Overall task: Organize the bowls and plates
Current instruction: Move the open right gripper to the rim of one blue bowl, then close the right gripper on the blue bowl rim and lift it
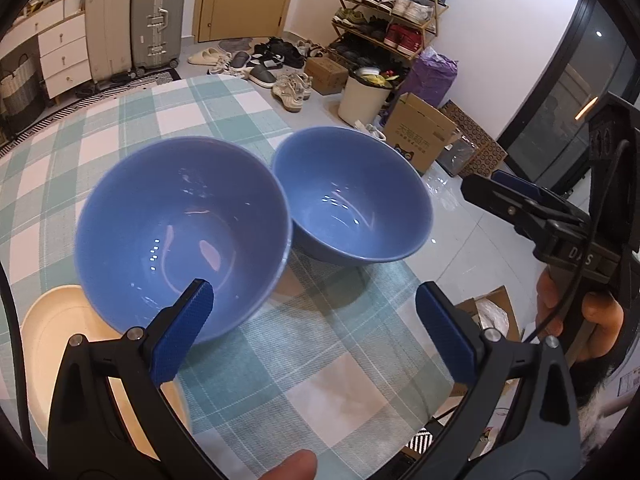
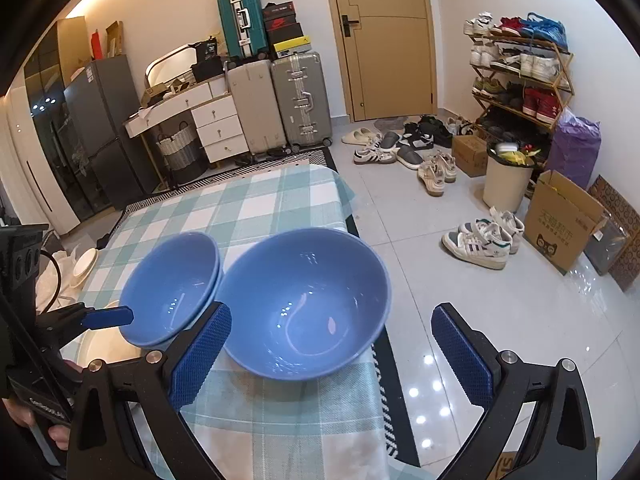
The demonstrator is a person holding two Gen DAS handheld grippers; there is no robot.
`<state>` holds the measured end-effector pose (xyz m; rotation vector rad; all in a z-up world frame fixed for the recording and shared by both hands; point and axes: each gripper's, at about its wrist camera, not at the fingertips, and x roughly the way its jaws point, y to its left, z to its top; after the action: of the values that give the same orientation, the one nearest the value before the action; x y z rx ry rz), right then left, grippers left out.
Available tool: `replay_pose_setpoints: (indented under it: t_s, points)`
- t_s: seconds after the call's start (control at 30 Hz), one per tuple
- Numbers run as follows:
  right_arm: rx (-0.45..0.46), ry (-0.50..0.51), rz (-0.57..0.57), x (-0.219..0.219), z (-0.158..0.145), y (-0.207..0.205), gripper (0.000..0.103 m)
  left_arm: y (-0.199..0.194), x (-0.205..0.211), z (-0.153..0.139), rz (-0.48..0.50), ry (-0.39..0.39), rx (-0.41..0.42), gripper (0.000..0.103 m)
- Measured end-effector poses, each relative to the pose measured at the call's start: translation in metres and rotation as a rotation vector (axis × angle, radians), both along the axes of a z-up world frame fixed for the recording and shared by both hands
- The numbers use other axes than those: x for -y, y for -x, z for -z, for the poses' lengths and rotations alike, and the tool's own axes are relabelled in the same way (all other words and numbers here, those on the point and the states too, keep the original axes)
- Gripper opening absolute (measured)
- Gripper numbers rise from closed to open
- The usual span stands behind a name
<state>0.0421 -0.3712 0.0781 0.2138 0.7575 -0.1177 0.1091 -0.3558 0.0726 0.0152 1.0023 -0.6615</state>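
Two blue bowls stand on the checked tablecloth. In the left wrist view the left bowl [image 1: 182,236] is nearest, and the right bowl [image 1: 352,196] stands beside it near the table edge. My left gripper [image 1: 316,320] is open, its left finger [image 1: 188,328] over the left bowl's near rim. A cream plate [image 1: 60,344] lies under and left of that bowl. In the right wrist view the left bowl [image 2: 172,288] seems to sit in another blue bowl. My right gripper [image 2: 332,352] is open just short of the right bowl [image 2: 304,304]. It also shows in the left wrist view [image 1: 516,196].
The table [image 2: 260,208] ends just right of the right bowl, with tiled floor beyond. More white plates [image 2: 86,264] lie at the far left of the table. Shoes, a white bin [image 2: 506,184], cardboard boxes and suitcases stand on the floor.
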Motion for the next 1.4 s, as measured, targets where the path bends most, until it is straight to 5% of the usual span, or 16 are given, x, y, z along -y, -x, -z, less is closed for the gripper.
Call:
replay_pose_setpoints:
  t_s: [0.33, 0.87, 1.4]
  points:
    - [-0.008, 0.003, 0.046, 0.018, 0.007, 0.011, 0.102, 0.006, 0.024, 0.003, 0.078, 0.063, -0.032, 0.097]
    - [-0.082, 0.014, 0.054, 0.033, 0.034, -0.008, 0.1, -0.012, 0.055, 0.025, 0.009, 0.048, -0.017, 0.084]
    - [-0.168, -0.021, 0.036, 0.052, 0.074, -0.067, 0.06, -0.029, 0.069, 0.041, -0.016, 0.035, -0.047, 0.067]
